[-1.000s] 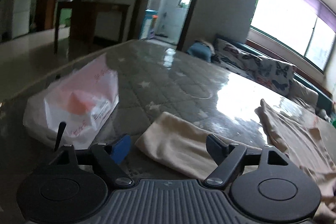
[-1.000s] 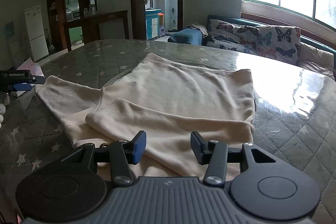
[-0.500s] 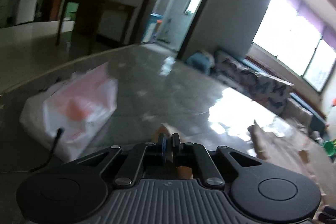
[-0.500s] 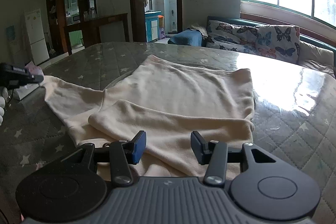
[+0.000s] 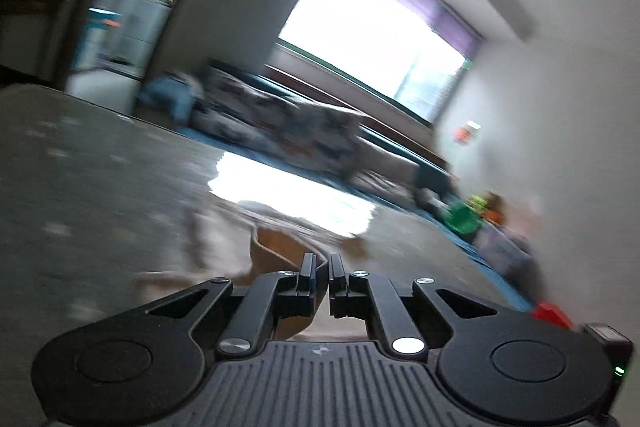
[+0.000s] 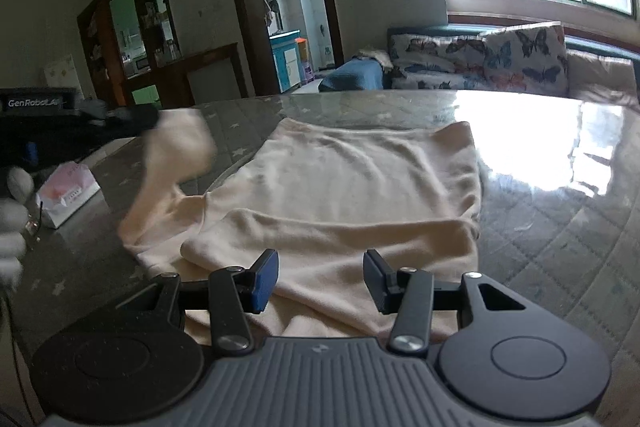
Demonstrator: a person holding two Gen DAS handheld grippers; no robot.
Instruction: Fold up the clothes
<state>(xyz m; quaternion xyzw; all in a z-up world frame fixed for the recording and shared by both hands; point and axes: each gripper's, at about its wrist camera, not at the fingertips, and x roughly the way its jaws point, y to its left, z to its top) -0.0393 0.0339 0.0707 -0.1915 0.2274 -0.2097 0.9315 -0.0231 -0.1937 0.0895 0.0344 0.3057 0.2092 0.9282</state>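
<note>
The left claw (image 5: 322, 267) is clenched on a sleeve (image 6: 176, 147) of the cream garment (image 6: 360, 179); the right claw (image 6: 320, 275) hangs released above the desk (image 6: 560, 219). A white bag (image 6: 66, 193) lies nearby, contents unclear.

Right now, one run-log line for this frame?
left claw: shut on cream garment sleeve, lifted | right claw: open, over folded near edge | garment body: flat on table

The cream knitted cloth garment (image 6: 352, 187) looks soft, matt and faintly fuzzy; the grey star-patterned quilted tabletop under a clear glossy sheet (image 6: 560, 163) mirrors the window glare; the black plastic right gripper (image 6: 320, 277) is matt, with ribbed grey housing, shiny metal pivot screws and smooth blue pads (image 6: 266, 279).
</note>
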